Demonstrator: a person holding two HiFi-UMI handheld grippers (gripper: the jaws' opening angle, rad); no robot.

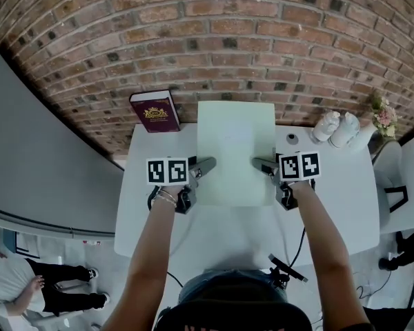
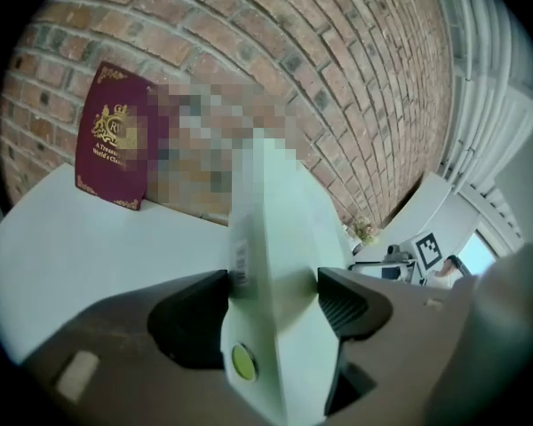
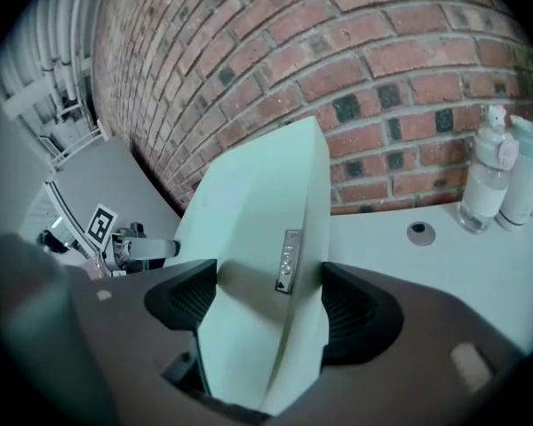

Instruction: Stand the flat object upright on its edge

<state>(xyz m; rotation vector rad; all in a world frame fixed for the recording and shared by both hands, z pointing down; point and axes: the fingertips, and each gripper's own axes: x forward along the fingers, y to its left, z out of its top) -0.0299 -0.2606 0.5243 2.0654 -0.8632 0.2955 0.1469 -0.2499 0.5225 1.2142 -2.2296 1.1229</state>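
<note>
The flat object (image 1: 234, 150) is a pale green slab, held over the white table (image 1: 331, 205) between both grippers. My left gripper (image 1: 205, 165) is shut on its left edge and my right gripper (image 1: 262, 165) on its right edge. In the left gripper view the slab (image 2: 280, 238) rises between the jaws of the left gripper (image 2: 271, 300), with a small yellow-green dot low on its side. In the right gripper view the slab (image 3: 258, 211) stands tilted against the brick wall, clamped by the right gripper (image 3: 271, 300). Whether its lower edge touches the table is hidden.
A maroon book (image 1: 154, 111) leans upright against the brick wall at the table's back left. Two white bottles (image 1: 334, 128) and some flowers (image 1: 383, 116) stand at the back right, with a small round dark thing (image 1: 292, 138) near them. A person (image 1: 27, 281) stands on the floor at lower left.
</note>
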